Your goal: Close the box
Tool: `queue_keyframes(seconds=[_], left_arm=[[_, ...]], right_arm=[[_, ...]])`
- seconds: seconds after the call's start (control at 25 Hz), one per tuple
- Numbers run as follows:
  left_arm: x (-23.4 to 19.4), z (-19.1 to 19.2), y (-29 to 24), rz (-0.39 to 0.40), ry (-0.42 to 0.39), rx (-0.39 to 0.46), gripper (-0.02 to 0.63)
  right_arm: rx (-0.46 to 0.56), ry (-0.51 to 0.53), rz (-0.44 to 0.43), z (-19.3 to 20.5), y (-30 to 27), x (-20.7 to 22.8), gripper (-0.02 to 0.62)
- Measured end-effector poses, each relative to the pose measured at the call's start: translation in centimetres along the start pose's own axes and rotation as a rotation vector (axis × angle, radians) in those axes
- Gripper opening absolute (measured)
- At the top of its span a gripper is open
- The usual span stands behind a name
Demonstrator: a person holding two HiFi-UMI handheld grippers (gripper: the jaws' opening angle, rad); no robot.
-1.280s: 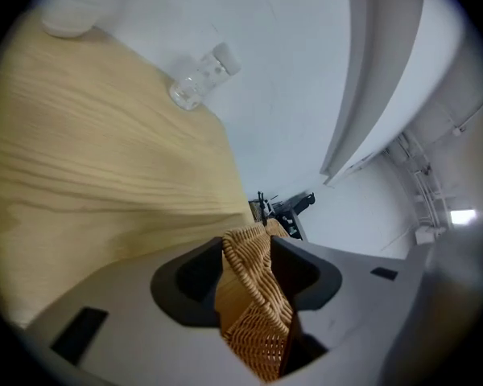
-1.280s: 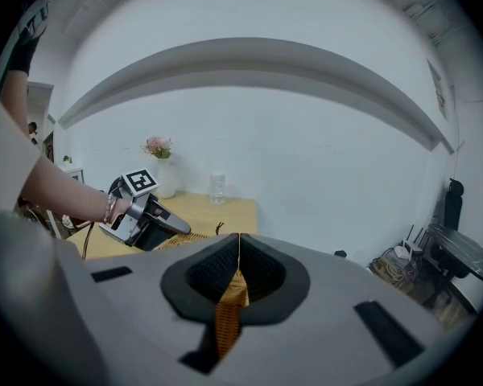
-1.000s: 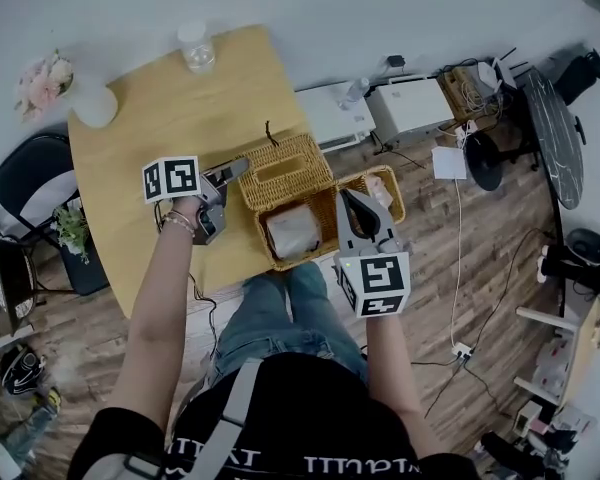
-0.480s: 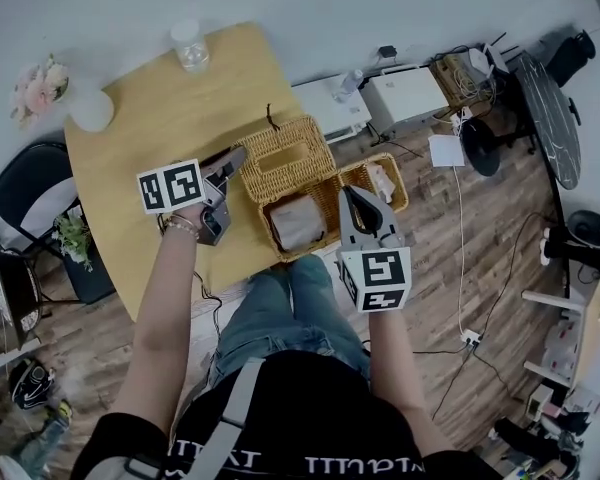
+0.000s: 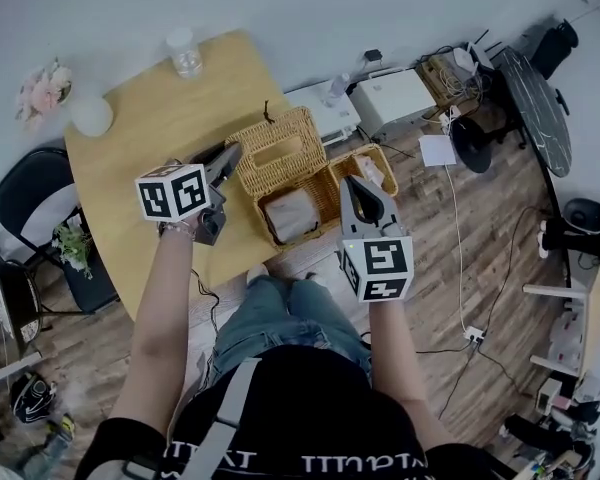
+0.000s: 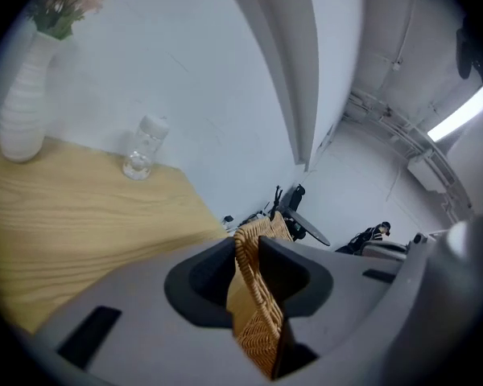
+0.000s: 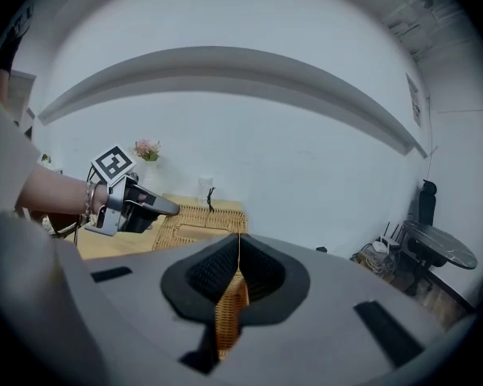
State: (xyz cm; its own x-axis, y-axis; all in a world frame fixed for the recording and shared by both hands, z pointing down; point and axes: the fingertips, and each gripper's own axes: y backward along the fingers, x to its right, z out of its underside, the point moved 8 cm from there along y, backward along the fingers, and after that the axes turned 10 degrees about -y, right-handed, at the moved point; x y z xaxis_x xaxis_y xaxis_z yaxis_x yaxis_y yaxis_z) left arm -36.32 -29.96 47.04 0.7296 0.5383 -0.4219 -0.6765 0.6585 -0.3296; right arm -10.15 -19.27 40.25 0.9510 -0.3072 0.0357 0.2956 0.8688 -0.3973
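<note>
An open wicker box [image 5: 292, 216] with a white tissue pack inside sits at the near edge of the wooden table [image 5: 160, 118]. Its lid [image 5: 280, 148] lies open behind it, and a wicker side flap [image 5: 372, 171] hangs out to the right. My left gripper [image 5: 223, 160] is shut on the lid's left edge; in the left gripper view the wicker [image 6: 258, 304] is pinched between the pads of the left gripper [image 6: 253, 252]. My right gripper [image 5: 358, 193] is shut on the right flap, a thin wicker edge [image 7: 228, 312] clamped in the right gripper [image 7: 235, 276].
A glass jar [image 5: 184, 53] and a white vase [image 5: 92, 116] stand at the table's far side. A black chair [image 5: 30, 183] is left of the table. White appliances [image 5: 400, 93] and cables lie on the floor to the right. The person's legs are just below the box.
The left gripper's jaws have narrowed onto the lid's left edge. The right gripper keeps its hold on the right flap and has barely moved.
</note>
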Motion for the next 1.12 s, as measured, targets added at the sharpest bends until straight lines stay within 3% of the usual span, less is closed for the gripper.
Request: queue_keyframes(seconds=[0.6, 1.12], left_arm=[[6.9, -0.8, 2.7, -0.184, -0.470, 0.007, 0.098], [12.0, 0.3, 3.8, -0.348, -0.704, -0.054, 0.097]], right_arm=[[0.040, 0.005, -0.029, 0.5, 5.4, 4.1, 0.017], [0.051, 0.000, -0.111, 1.5, 8.6, 5.9, 0.017]])
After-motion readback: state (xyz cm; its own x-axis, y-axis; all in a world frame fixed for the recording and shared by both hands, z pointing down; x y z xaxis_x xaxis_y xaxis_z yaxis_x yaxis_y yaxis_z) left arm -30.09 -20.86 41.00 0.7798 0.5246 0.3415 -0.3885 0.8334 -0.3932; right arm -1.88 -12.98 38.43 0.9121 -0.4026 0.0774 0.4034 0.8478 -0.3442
